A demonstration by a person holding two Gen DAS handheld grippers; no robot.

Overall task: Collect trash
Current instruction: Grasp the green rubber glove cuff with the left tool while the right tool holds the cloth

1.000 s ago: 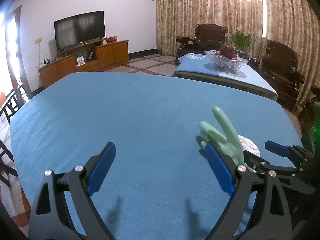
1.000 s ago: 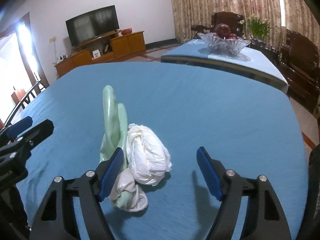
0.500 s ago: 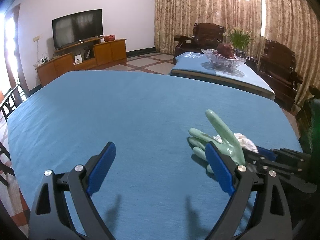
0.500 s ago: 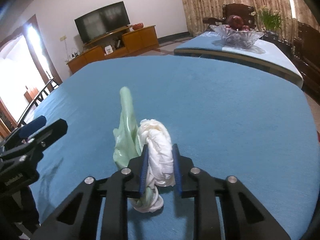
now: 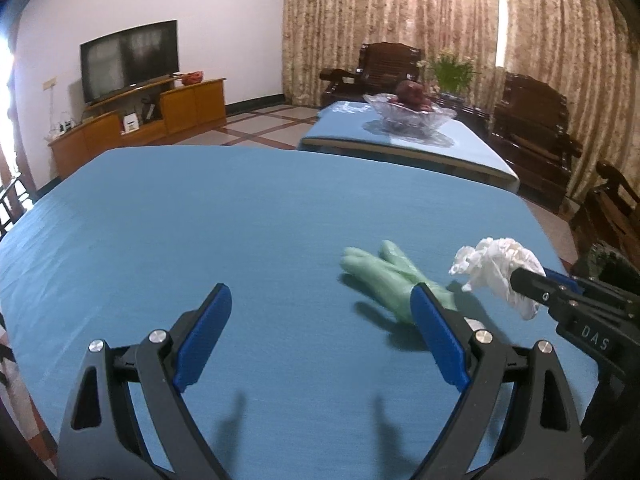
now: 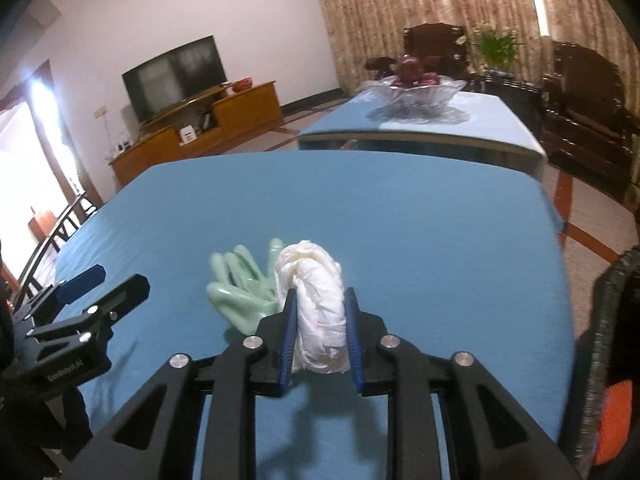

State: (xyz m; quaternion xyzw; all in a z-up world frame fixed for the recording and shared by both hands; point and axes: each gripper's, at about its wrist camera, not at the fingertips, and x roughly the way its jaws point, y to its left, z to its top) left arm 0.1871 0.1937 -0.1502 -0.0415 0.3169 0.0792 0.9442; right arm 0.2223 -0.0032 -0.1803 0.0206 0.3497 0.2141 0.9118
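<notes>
the right gripper (image 6: 318, 334) has just closed its jaws from wide apart onto the crumpled white tissue (image 6: 316, 316), and the wad now hangs clear of the blue tablecloth (image 5: 200, 216), so the first piece of trash is picked. the green glove (image 5: 384, 276), upright a second ago, now lies flat on the cloth, just beside the left gripper (image 5: 320, 336), whose jaws stand wide open and empty. the tissue looks soft, bunched, pinched mid-body; the glove is limp and uncollected.
</notes>
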